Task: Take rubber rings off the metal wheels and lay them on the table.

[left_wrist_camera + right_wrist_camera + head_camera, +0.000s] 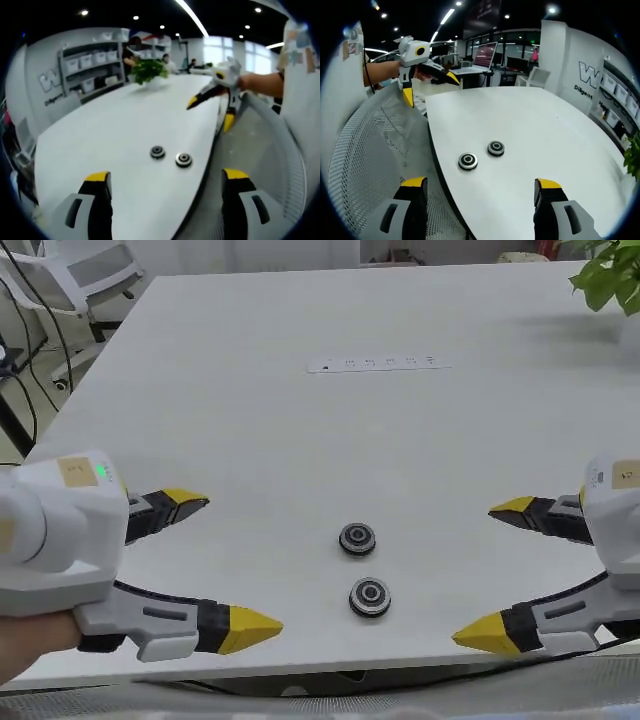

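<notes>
Flanking metal wheels (pixel 357 538), left hand-held gripper (pixel 240 562), right hand-held gripper (pixel 472 574) both spread; wheel detail indistinct.

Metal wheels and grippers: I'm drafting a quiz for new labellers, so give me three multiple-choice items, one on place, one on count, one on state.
1. Where do the metal wheels lie?
A. on the table near its front edge, between the grippers
B. on the floor
C. held in a gripper

2. How many wheels are there?
A. one
B. two
C. four

3. How do the left gripper and right gripper stand?
A. both shut
B. left shut on a wheel
C. both open, holding nothing

Answers: 1 A, the head view shows them on the tabletop between the yellow tips; 2 B, a pair shows in all three views; 3 C, each gripper's jaws stand wide apart.
</notes>
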A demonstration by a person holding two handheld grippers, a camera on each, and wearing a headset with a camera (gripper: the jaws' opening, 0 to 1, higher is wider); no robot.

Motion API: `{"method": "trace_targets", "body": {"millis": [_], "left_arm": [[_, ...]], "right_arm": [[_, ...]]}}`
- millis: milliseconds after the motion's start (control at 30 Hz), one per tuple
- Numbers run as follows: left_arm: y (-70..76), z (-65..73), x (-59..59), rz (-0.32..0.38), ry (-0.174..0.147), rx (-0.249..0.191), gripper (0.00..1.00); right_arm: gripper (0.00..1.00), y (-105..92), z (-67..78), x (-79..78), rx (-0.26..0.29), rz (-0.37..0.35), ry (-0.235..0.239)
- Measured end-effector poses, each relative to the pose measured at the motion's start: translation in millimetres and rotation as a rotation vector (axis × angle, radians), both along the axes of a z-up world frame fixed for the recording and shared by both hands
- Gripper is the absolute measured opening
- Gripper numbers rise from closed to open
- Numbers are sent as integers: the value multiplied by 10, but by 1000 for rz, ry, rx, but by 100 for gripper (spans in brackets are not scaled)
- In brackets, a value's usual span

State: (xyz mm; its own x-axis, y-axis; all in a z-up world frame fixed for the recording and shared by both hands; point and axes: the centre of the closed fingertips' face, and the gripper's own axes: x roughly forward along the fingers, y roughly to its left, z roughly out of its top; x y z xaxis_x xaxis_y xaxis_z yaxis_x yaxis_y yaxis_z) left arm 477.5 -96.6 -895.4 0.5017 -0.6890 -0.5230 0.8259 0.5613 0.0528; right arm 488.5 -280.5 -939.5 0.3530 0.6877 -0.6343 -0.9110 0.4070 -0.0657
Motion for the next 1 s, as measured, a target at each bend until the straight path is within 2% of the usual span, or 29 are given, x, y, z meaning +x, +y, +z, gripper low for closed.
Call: {"method": "trace_targets", "body": {"millis": [333, 667, 1000], "left_arm": [[-36, 56, 50, -11, -8, -18, 90], [-58, 47, 111, -20, -7, -10, 90], [-136, 80, 212, -45, -23, -9, 89]], "right_arm": [[87, 59, 50, 66, 19, 8, -15], [87, 131, 107, 167, 37, 23, -28], [84, 245, 134, 241, 62, 50, -35]]}}
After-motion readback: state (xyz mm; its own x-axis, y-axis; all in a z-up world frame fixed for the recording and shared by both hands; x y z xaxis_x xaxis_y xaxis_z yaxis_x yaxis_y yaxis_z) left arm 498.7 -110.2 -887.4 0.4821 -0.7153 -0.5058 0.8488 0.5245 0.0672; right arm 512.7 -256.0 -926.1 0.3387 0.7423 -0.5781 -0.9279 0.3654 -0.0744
